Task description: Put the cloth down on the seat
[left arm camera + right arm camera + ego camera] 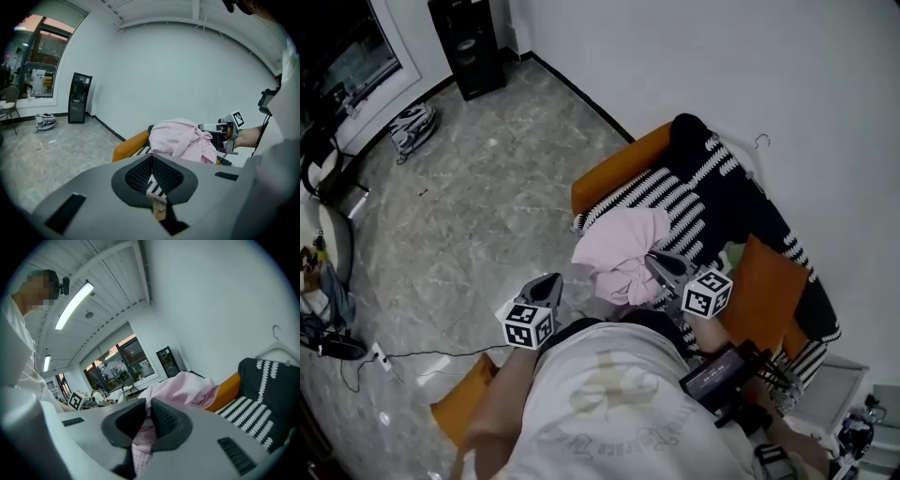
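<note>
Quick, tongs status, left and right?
Left tongs: closed, holding nothing.
Right tongs: closed on the pink cloth.

No word, number or brand can be read in any view. The marker cube [529, 324] on the left gripper [551, 281] and the second cube [707, 293] on the right gripper [656, 262] carry only black-and-white square patterns with no letters or digits. The same patterns show on these cubes in the two gripper views. The person's pale shirt [614, 389] bears a faint looping print on its back, but it is too washed out to make out as lettering. The small screen [717, 372] at the person's right side glows dimly, and whatever stands on it is too small to tell.
</note>
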A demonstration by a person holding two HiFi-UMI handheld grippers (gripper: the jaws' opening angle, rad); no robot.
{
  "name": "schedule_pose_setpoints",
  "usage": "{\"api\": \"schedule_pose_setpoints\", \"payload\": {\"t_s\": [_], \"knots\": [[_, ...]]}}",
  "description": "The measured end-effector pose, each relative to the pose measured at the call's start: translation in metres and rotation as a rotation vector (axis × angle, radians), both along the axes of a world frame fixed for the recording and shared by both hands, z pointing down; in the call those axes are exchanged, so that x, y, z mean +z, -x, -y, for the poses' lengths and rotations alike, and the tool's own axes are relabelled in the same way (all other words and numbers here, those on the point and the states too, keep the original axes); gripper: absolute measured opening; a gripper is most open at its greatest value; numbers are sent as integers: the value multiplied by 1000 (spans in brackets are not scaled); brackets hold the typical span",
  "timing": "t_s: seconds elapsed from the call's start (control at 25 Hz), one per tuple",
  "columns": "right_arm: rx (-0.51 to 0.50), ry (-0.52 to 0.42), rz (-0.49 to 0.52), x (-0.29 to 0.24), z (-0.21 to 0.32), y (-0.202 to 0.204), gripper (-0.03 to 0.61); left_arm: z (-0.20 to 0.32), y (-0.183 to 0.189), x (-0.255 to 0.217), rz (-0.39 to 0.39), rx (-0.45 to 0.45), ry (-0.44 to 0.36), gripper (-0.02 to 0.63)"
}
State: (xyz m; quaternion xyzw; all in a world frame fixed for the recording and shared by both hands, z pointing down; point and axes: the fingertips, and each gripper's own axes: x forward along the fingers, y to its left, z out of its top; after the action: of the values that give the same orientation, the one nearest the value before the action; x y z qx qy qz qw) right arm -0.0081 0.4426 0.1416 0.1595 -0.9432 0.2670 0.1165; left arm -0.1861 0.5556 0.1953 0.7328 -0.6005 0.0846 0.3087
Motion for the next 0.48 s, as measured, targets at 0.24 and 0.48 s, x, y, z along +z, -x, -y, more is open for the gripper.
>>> {"api": "schedule_pose_setpoints", "payload": {"t_s": [0.24,0.48], "knots": [[27,-7,24,-5,6,6,46,2,5,-4,10,22,-6,12],[23,-18,28,-9,11,15,46,6,20,-4,13,-3,-9,12]]}}
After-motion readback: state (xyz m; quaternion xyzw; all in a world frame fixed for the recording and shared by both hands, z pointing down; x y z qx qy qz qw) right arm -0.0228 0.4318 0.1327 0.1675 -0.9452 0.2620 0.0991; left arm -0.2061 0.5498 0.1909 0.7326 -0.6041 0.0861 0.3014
